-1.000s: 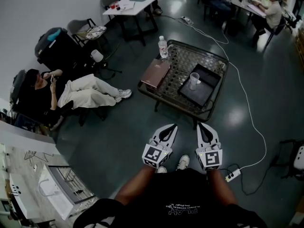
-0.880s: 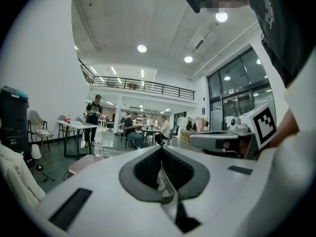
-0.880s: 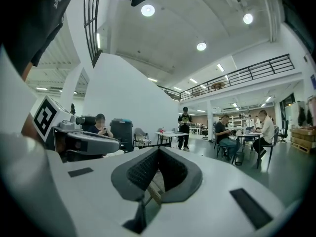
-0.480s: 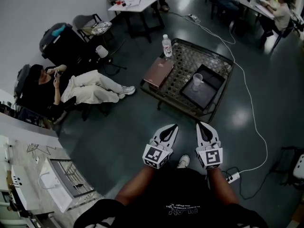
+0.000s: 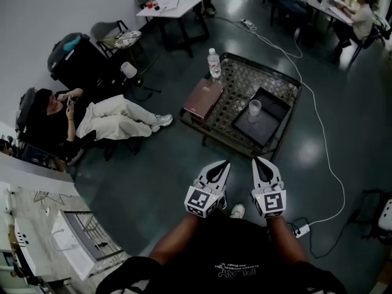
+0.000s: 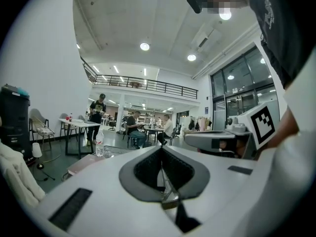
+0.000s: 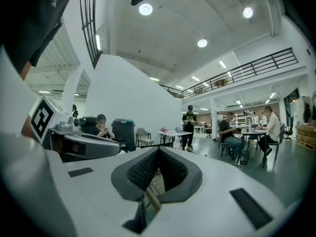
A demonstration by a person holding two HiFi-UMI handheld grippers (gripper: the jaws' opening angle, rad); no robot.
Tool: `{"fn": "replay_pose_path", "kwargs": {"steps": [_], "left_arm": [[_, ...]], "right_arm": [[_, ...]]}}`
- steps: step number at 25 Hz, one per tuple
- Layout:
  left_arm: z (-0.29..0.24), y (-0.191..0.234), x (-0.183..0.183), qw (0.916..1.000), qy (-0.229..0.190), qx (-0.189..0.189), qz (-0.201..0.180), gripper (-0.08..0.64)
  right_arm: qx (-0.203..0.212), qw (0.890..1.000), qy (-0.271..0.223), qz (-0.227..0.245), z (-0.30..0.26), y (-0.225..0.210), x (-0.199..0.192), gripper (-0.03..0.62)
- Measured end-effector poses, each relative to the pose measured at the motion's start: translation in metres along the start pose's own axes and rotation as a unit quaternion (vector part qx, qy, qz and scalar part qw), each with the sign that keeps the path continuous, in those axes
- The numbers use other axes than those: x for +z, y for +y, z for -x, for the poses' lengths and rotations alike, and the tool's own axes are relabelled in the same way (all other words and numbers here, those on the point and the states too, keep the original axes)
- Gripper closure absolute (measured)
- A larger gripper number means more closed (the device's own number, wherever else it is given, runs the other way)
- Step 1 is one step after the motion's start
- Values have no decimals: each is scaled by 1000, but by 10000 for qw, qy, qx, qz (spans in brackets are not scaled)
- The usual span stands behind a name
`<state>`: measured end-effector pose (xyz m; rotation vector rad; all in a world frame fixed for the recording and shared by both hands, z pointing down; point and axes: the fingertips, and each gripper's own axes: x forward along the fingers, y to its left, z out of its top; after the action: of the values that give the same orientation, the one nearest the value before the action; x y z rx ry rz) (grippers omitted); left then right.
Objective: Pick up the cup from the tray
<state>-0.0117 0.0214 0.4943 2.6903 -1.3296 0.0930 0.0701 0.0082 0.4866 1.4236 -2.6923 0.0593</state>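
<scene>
A clear cup (image 5: 255, 108) stands upright on a black tray (image 5: 271, 126) on the low lattice-top table (image 5: 236, 83). Both grippers are held side by side in front of the person's body, well short of the table and pointing toward it. The left gripper (image 5: 223, 163) is shut with nothing in it; in the left gripper view its jaws (image 6: 161, 151) meet. The right gripper (image 5: 257, 160) is also shut and empty, and its jaws (image 7: 158, 153) are closed in the right gripper view. The cup is hidden behind the jaws in both gripper views.
A water bottle (image 5: 213, 62) and a brown book (image 5: 204, 97) are on the table's left part. A person (image 5: 92, 118) sits at the left with legs stretched toward the table. A white cable (image 5: 326, 159) runs along the floor to a power strip (image 5: 300, 229).
The grippers stay shut and side by side. The person has stepped: two shoes showed below the grippers before, one now. The view of the room has shifted slightly.
</scene>
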Motion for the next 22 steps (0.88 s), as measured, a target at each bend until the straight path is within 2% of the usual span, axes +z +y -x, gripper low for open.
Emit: {"fn": "replay_pose_path", "kwargs": {"steps": [14,22], "left_arm": [[-55,56,9,9995,21,-310,0,551],[-78,91,13,9990,52,-419,177,551]], "right_arm": [[-241,9996,161,-65,-67,-31,1,583],[-393,9986,338,-122,-98,-45,-8,583]]}}
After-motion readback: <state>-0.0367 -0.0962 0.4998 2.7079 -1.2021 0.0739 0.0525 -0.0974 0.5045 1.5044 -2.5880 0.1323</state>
